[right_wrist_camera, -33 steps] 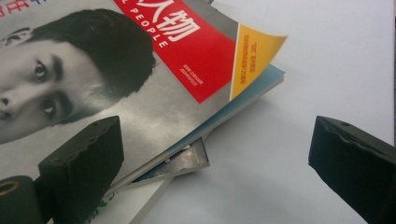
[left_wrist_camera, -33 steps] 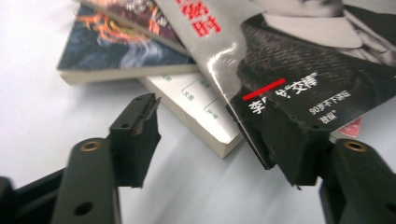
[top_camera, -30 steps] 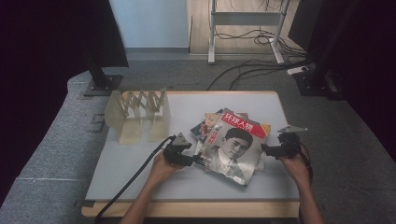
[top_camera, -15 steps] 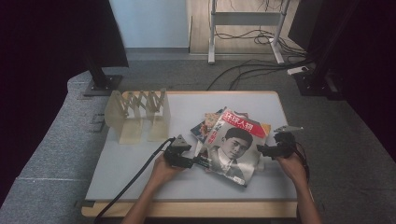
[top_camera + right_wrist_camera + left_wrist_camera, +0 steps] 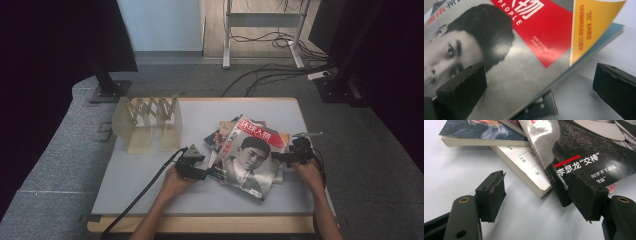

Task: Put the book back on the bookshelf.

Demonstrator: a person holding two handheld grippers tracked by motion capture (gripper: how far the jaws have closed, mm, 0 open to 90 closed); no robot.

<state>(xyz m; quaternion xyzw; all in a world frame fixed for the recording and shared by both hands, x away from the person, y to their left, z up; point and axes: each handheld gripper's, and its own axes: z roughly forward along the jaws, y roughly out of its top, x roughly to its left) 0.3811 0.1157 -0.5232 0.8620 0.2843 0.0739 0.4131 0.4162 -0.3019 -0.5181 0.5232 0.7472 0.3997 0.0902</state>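
Glossy paper is what both tools are after: the top magazine (image 5: 248,157), with a portrait and a red title block on its cover, lies askew on a small pile of books (image 5: 223,136) on the grey table (image 5: 140,175), and nothing has left that pile yet. The left gripper (image 5: 537,192) comes in low at the near corner, its jaws spread wide; in the left gripper view the magazine's dark corner sits just inside the right-hand jaw and seems to brush it, while the other jaw stands well off over bare table, with the white-edged book (image 5: 529,167) just ahead of the gap. The right gripper (image 5: 539,85) is at the opposite edge, jaws likewise apart, one resting over the cover by the printed face, the other out over the table, and the magazine's edge with its yellow flap (image 5: 594,27) runs through the gap between them. So, by my reading, approach done, grasp not: neither pair has closed on paper. Over beyond the left tool stands the wooden accordion rack (image 5: 150,122) with nothing in its slots, a likely home for these, though that is a guess. Left to do: pinch, lift, carry, and repeat for each book.
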